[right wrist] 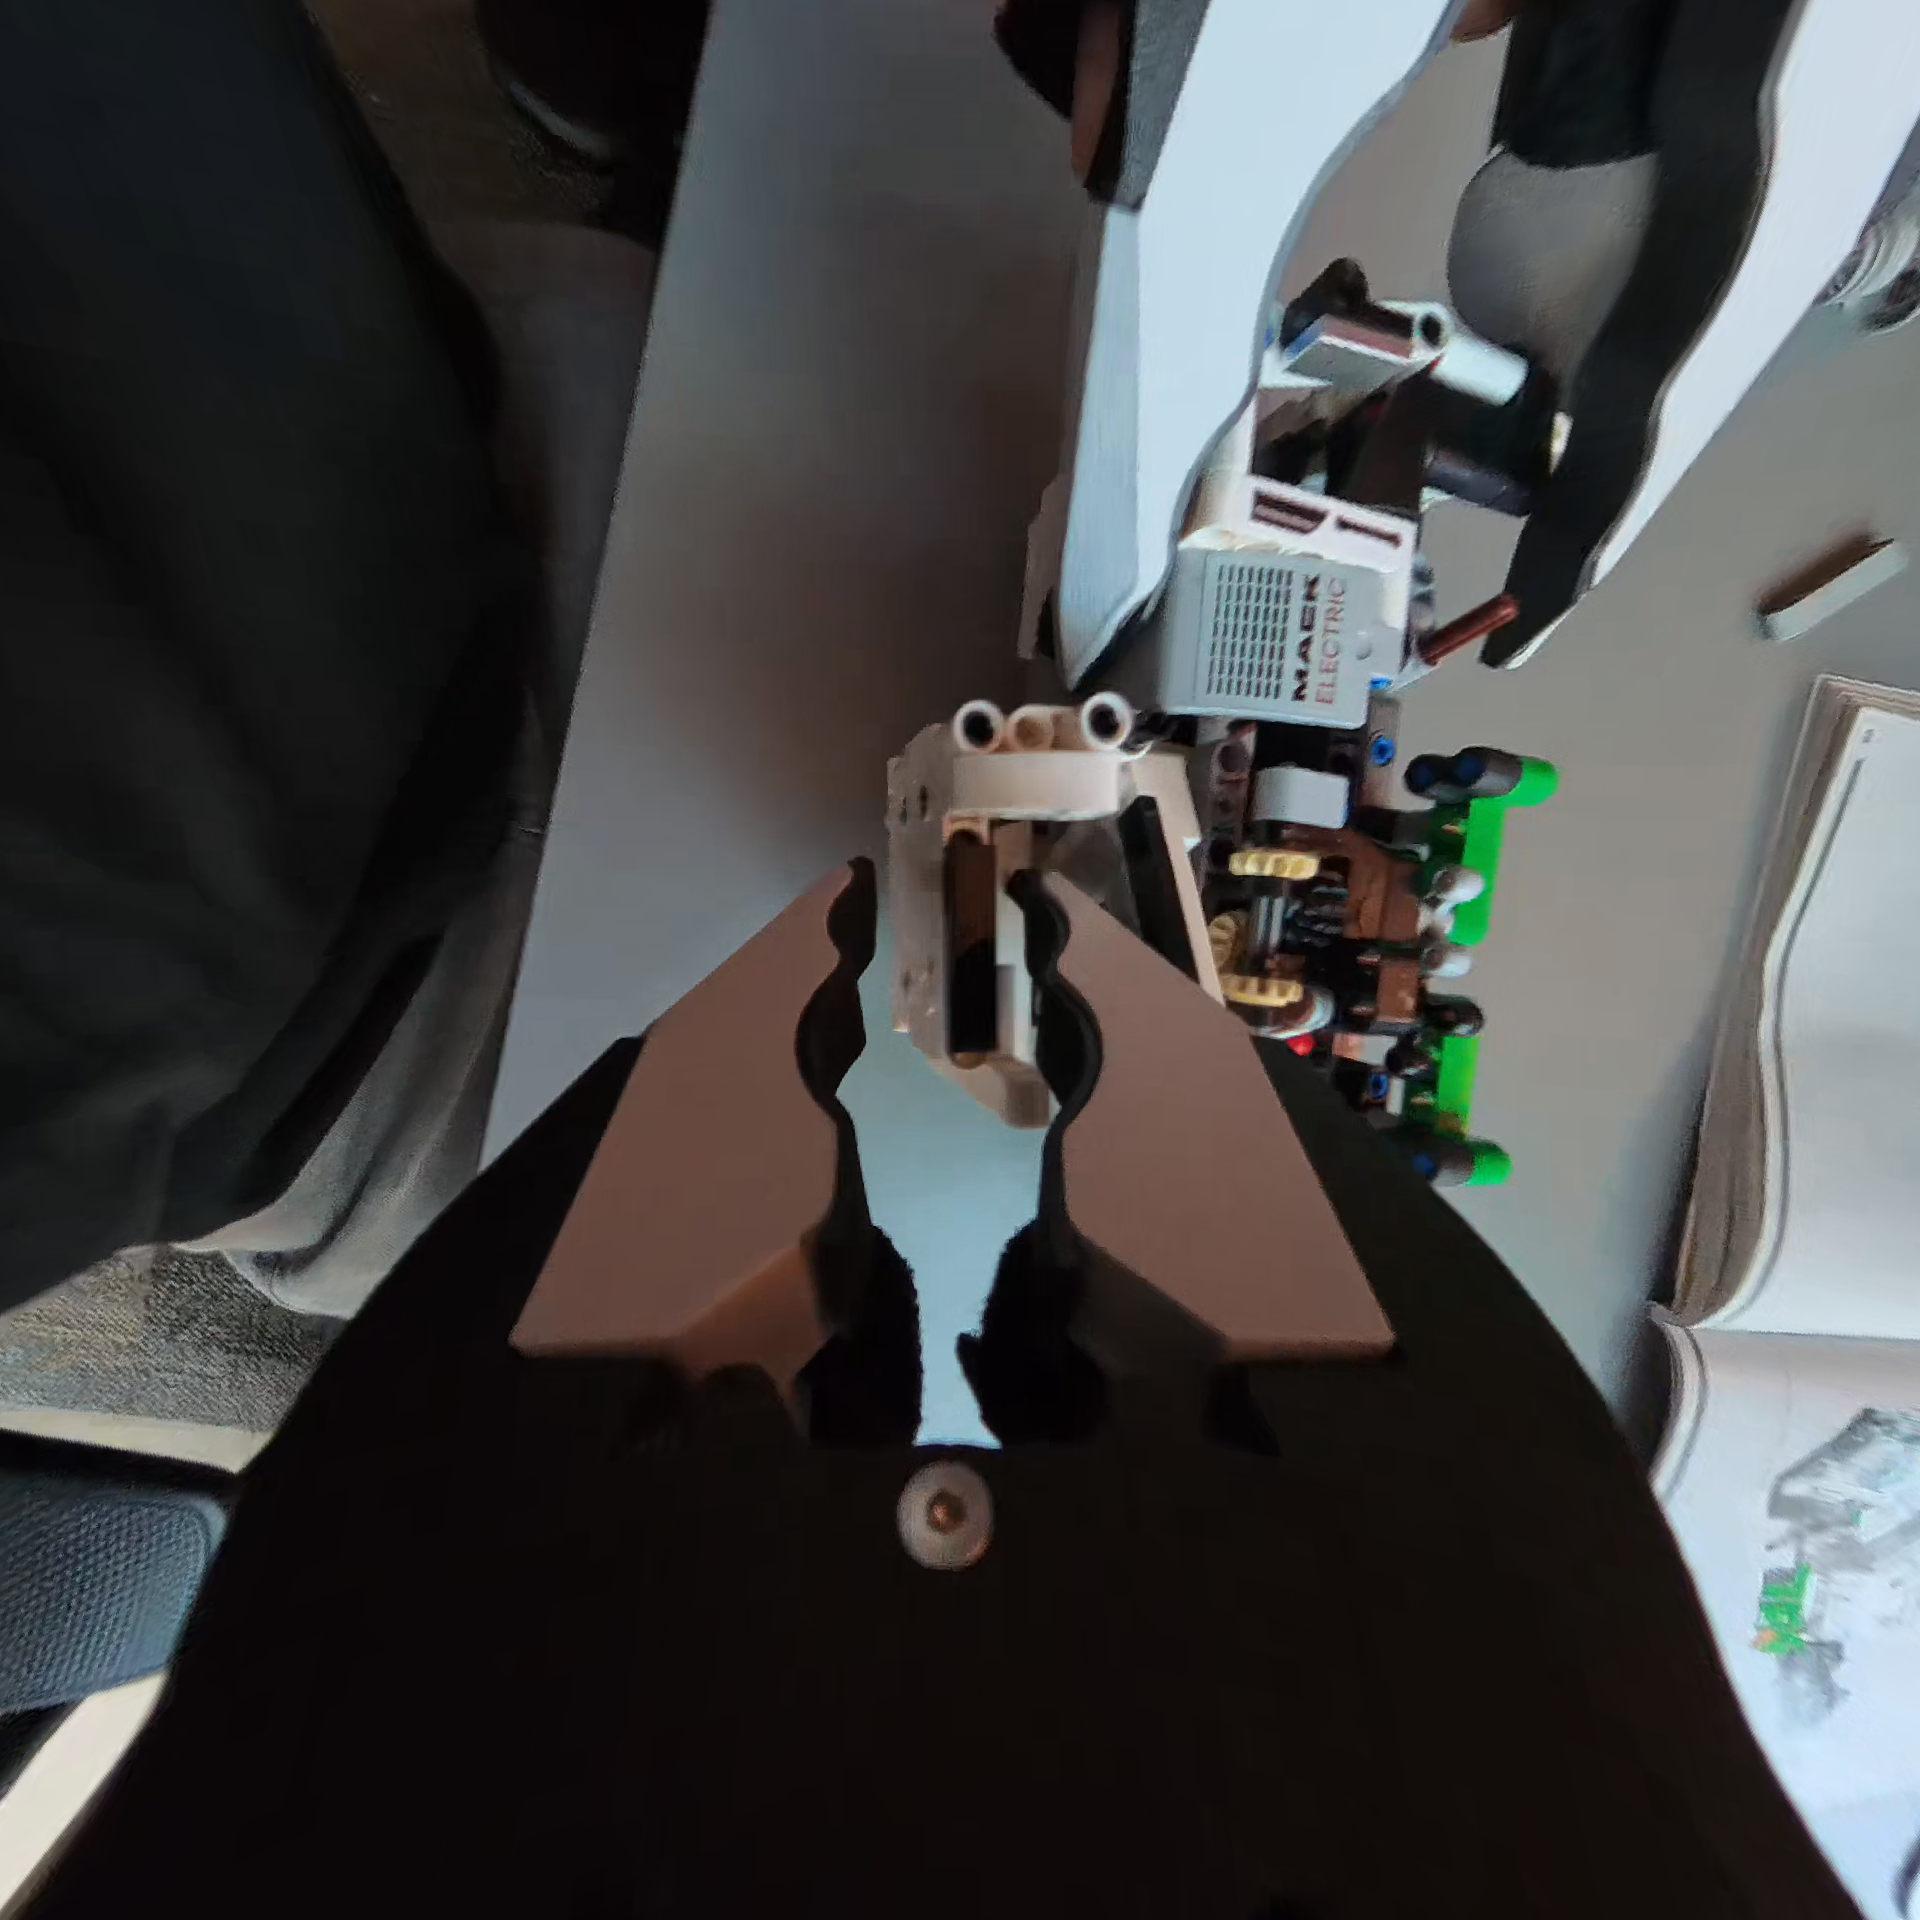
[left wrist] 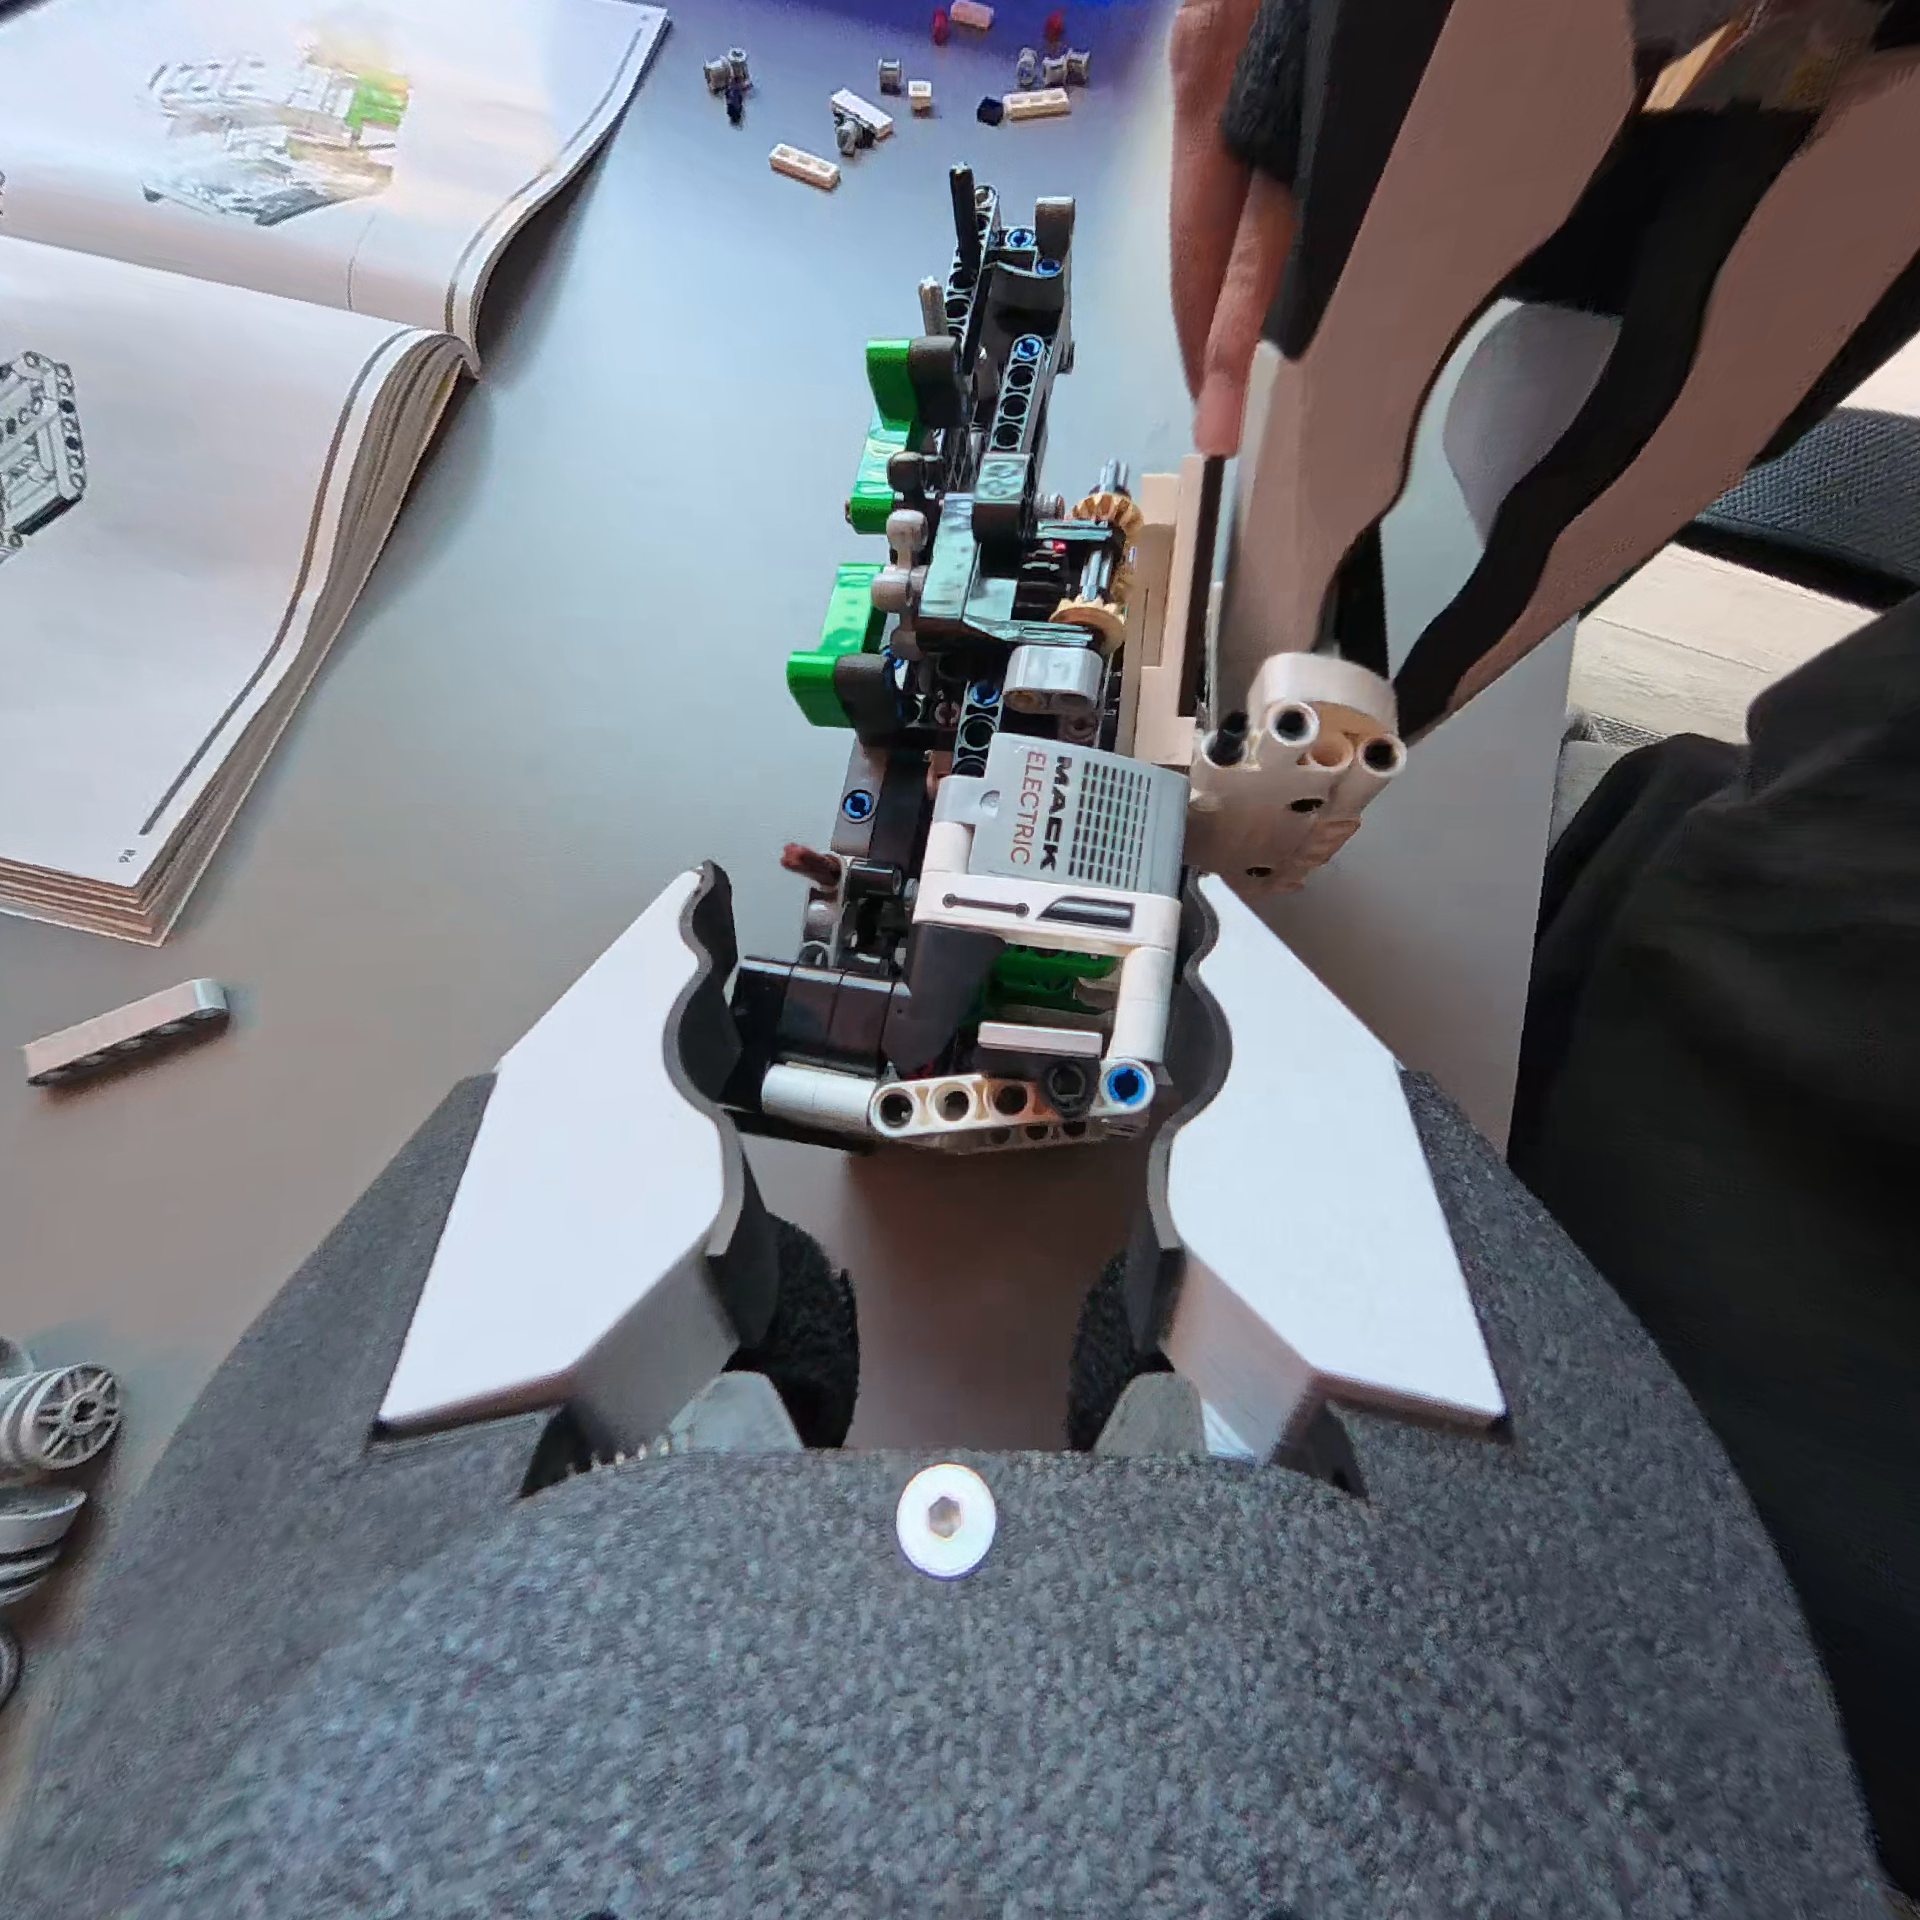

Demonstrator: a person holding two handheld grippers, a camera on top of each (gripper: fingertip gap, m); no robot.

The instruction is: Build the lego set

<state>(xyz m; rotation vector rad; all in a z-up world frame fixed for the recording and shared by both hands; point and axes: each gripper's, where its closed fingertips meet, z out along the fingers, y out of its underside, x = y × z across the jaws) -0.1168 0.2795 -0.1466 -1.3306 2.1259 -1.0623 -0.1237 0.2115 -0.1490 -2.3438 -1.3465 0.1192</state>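
Note:
The lego model, a long black, grey and green truck chassis with a grey grille panel, lies on the grey table. My left gripper is shut on the model's near end, one finger on each side. My right gripper comes in from the upper right and is shut on a white sub-assembly, held against the model's right side by the tan gears. In the right wrist view my right gripper clamps that white sub-assembly. The model and my left gripper are beyond it.
An open instruction booklet lies at the left. A loose grey beam and grey wheels lie near it. Several small loose pieces are scattered at the far end. The table edge and a person's dark clothing are at the right.

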